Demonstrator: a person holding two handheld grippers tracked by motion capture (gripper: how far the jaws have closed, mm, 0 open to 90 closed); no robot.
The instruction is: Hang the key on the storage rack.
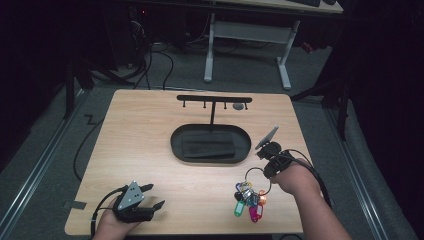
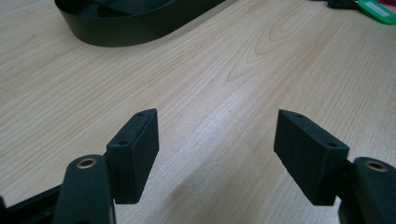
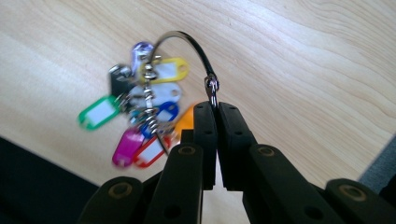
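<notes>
A large metal key ring [image 1: 256, 176] carries a bunch of coloured key tags [image 1: 248, 200] that hang just above the wooden table at the front right. My right gripper [image 1: 262, 171] is shut on the ring. In the right gripper view the jaws [image 3: 215, 108] pinch the ring's wire [image 3: 187, 39] at a small clasp, and the tags [image 3: 154, 107] dangle below to the left. My left gripper [image 1: 154, 196] rests at the front left of the table, open, with nothing between its pads [image 2: 217, 135]. One green tag [image 2: 378, 11] peeks in at the top right of the left gripper view.
A black oval tray [image 1: 175, 142] with a dark pad inside sits mid-table, its wall [image 2: 116, 35] close ahead of the left gripper. A black T-shaped hook stand [image 1: 214, 99] rises behind the tray. Beyond the table are a desk frame [image 1: 247, 35] and floor cables.
</notes>
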